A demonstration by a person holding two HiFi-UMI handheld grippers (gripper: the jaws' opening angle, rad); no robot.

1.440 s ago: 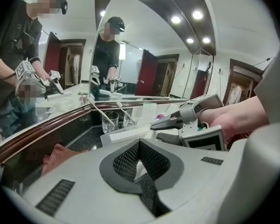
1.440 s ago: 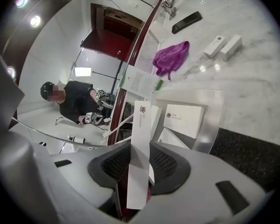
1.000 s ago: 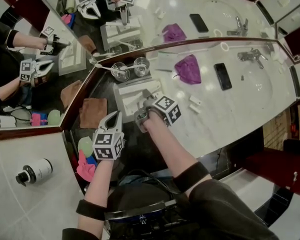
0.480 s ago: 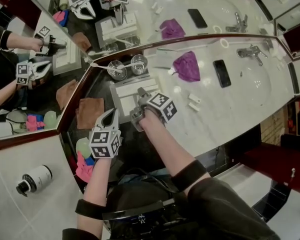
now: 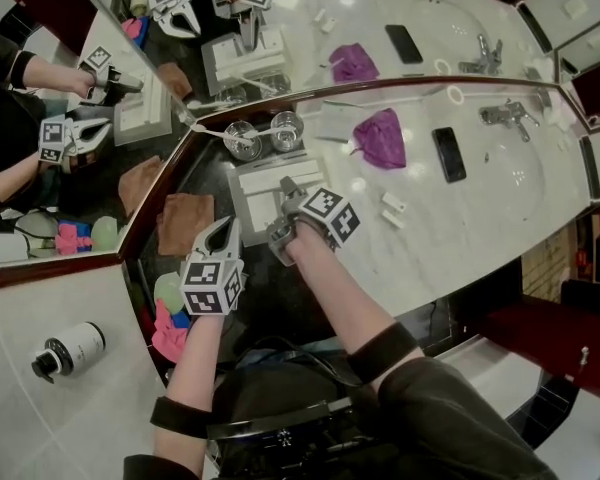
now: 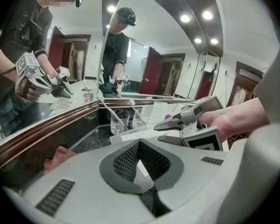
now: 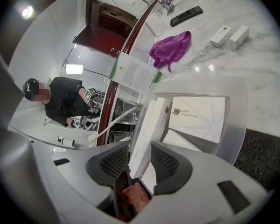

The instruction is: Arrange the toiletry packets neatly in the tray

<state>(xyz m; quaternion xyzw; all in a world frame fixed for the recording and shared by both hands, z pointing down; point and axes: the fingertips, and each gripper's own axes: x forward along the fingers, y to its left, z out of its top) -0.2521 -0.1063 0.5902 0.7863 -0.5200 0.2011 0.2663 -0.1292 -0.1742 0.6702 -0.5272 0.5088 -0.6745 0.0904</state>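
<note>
Slim white cardboard toiletry packet (image 7: 147, 120) stood on edge, tilted, at the left side of the frosted rectangular plastic tray (image 7: 237, 125). It was gripped by the right tongs (image 7: 140, 146), pads touching both faces. Those tongs had just been opening a little with the packet between them. Flat white sanitary-bag packet (image 7: 198, 118) lay flat in the tray just beside it, with another white packet (image 7: 177, 139) partly under its near corner. In the head view the tray (image 5: 242, 200) sat on the dark end of the counter, near the mirror corner and in front of two clear drinking glasses (image 5: 263, 136). Right tongs (image 5: 288, 188) reached into it. Left tongs (image 5: 226, 232) hung apart from the tray, nearer the person and beside a brown folded cloth (image 5: 184, 224). Left tongs (image 6: 139, 144) were clenched with nothing between them. On the white marble counter (image 5: 460, 228) lay two small white boxes (image 5: 392, 208), a crumpled purple cloth (image 5: 380, 136) and a black phone (image 5: 447, 154), all well apart from the tray.
</note>
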